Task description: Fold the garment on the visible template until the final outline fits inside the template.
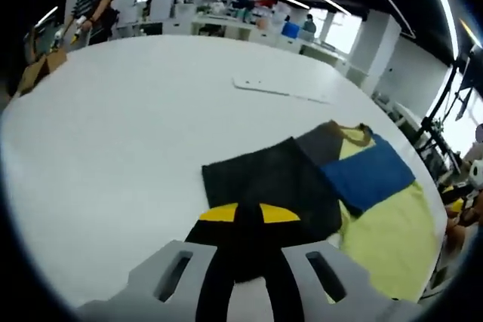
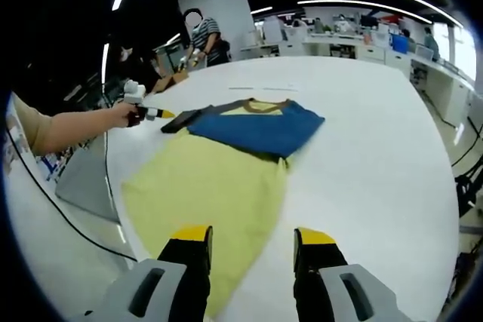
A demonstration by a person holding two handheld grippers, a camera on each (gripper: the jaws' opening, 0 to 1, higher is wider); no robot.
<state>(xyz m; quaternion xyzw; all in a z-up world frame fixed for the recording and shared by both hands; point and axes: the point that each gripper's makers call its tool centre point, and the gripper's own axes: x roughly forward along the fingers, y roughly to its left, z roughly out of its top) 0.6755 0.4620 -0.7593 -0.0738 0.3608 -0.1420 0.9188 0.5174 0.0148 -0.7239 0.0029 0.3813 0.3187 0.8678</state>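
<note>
Garment [image 2: 226, 179] looks soft and limp, so I would pinch its yellow hem at six o'clock. Left gripper [image 1: 241, 213] is clamped on the dark sleeve [image 1: 264, 179]; right gripper [image 2: 253, 235] has its jaws apart.

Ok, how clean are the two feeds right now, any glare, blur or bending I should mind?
Left gripper view: the table glares nearly blank white, the sleeve held in the left gripper reads dark but sharp, and the far room is soft. Right gripper view: even light on the shirt, ceiling strips streak, the table edge bows from fisheye, and the open right gripper is crisp.
</note>
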